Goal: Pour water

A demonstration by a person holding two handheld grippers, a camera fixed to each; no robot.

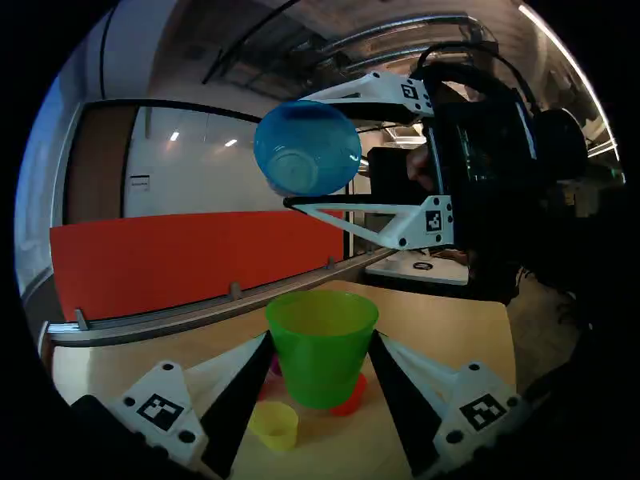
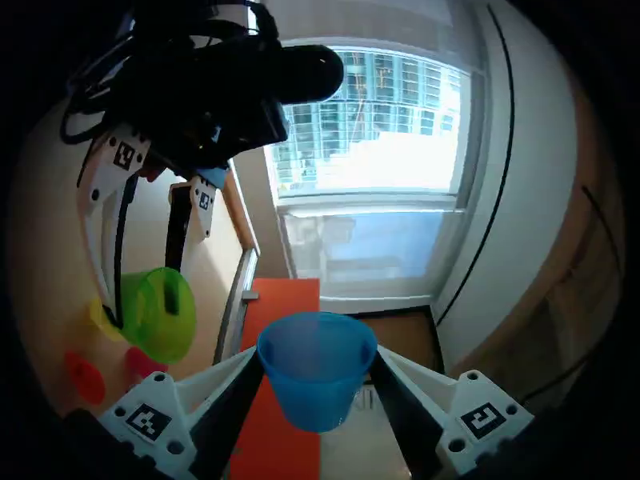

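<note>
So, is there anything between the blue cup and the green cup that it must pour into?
Nothing visible does. The blue cup, tipped in the right gripper, is above the green cup in the left gripper, with open air between them.

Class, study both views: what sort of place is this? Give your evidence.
Probably an office or shared workspace: an orange desk divider along the wooden table, a glass-walled room behind it, and exposed ceiling pipes.

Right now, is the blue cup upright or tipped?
Tipped: the blue cup lies sideways, higher than the green cup, its mouth and inside bottom facing the left gripper view.
</note>
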